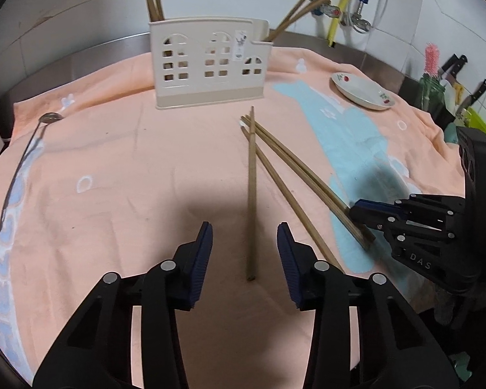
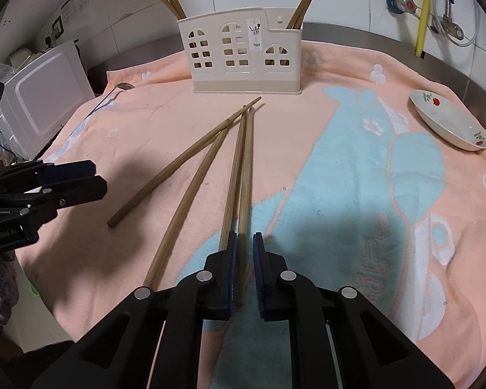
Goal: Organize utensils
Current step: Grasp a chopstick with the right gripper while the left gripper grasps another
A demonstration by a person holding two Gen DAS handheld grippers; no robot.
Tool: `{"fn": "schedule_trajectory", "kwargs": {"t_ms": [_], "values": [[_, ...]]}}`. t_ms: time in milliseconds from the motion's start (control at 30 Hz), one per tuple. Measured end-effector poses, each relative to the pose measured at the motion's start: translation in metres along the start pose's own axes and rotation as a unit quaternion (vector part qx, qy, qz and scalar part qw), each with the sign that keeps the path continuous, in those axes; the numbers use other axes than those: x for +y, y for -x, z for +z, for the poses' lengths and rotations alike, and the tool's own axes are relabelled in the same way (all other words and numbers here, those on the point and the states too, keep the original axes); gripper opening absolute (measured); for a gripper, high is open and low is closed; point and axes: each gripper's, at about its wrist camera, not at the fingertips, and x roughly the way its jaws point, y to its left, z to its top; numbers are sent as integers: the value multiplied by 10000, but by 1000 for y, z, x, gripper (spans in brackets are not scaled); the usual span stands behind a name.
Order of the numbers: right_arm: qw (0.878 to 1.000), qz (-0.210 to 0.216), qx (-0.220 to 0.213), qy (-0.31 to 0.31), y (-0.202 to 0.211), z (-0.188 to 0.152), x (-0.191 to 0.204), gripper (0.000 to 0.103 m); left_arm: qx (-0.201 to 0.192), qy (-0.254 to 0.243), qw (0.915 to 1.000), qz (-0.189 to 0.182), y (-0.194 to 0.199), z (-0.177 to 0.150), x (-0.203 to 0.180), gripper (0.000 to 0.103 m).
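Right wrist: 4 chopsticks (image 2: 191, 159) on towel (image 2: 340, 168), 1 holder (image 2: 243, 58).

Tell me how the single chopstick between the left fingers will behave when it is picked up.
The chopstick looks like a straight wooden stick, so it is probably stiff and light. It is long and the left gripper sits near one end, so the far tip may dip. Its narrow shape could twist or slip between the fingers.

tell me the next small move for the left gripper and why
Probably finish closing the left gripper on the lone chopstick. Its pads straddle that stick's near end without touching it, while the right gripper is already shut on the paired chopsticks. Then both can lift toward the utensil holder.
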Motion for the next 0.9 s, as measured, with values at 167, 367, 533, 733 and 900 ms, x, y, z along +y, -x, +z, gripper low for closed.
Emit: {"fn": "schedule_trajectory", "kwargs": {"t_ms": [167, 367, 533, 733, 900], "values": [[10000, 26, 22, 34, -3, 1, 2, 10, 133, 50, 9998, -143, -12, 0, 0, 35], [10000, 0, 68, 19, -7, 0, 3, 10, 224, 60, 9995, -208, -23, 2, -1, 26], [10000, -3, 65, 17, -9, 1, 3, 10, 300, 87, 9992, -235, -34, 5, -2, 23], [10000, -15, 51, 35, -10, 1, 3, 10, 412, 135, 9986, -291, -46, 5, -1, 23], [10000, -40, 57, 65, -11, 2, 3, 8, 438, 117, 9985, -293, -50, 6, -1, 23]]}}
